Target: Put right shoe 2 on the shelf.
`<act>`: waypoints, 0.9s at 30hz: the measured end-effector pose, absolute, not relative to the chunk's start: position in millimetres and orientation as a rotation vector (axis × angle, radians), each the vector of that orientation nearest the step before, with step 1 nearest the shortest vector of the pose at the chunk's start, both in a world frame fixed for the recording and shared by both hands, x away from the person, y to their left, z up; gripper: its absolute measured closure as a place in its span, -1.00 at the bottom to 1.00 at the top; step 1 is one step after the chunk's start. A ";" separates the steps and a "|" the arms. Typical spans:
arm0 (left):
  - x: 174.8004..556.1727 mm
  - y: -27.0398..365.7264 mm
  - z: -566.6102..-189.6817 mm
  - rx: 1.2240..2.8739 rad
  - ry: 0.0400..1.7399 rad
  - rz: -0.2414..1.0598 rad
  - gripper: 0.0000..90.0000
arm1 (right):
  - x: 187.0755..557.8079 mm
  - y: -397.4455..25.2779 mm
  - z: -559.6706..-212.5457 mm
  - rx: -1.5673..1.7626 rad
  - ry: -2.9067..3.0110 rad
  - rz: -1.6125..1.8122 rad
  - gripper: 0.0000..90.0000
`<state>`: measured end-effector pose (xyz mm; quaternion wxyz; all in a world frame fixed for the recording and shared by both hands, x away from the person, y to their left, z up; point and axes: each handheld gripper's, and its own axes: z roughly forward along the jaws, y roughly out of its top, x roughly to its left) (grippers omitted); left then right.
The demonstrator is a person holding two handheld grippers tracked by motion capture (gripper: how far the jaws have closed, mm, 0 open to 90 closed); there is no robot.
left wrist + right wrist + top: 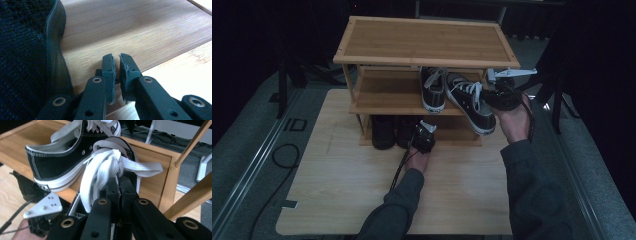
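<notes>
Right tool (119, 186) clamped on right sneaker (472, 102), which overhangs the rack's (427, 42) middle shelf edge, beside its mate (432, 89). Left tool (117, 72) nearly closed, empty, at rack's bottom shelf beside dark shoe (27, 57).

Left gripper (424, 136) low, forearm extended, fingers (109, 72) nearly closed, right gripper (501, 96) raised, fingers seemingly clamped.
</notes>
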<state>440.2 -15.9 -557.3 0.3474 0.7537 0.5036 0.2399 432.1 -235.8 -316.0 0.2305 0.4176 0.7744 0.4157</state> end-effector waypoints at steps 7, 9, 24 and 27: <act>440.2 -15.9 -557.4 1.953 1.308 0.619 0.83 | 434.1 -234.8 -317.1 1.223 2.049 1.217 0.96; 440.2 -15.8 -557.3 1.953 1.308 0.619 0.84 | 434.8 -232.3 -318.0 1.230 2.036 1.223 0.96; 440.2 -15.9 -557.5 1.949 1.309 0.622 0.83 | 442.5 -230.0 -332.3 1.309 2.015 1.203 0.94; 440.1 -15.4 -557.2 1.962 1.305 0.623 0.83 | 443.8 -231.3 -332.3 1.315 2.025 1.215 0.94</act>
